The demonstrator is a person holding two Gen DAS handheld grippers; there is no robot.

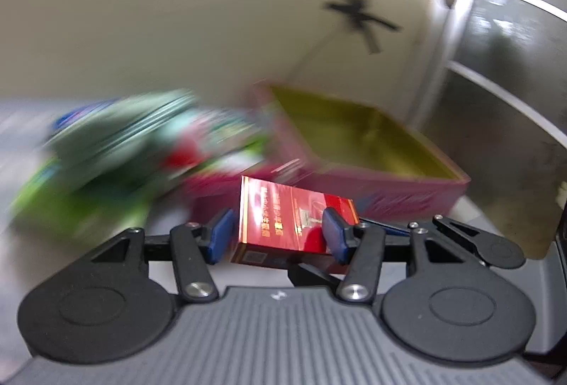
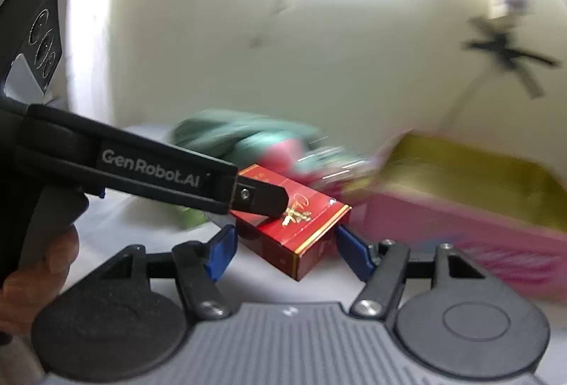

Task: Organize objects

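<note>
Two grippers meet at one glossy red cardboard box: left gripper clamps it across its width, long axis pointing ahead; right gripper open-jawed around the free end, pads apart.

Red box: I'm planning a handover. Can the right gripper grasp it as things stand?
Probably yes: the red box sits between the right gripper's open pads, though the left gripper grips it too.

Motion blur smears the green and teal heap at far left beyond recognition. The pink box is blurred, its right end cut off by the right-wrist view's edge.
</note>
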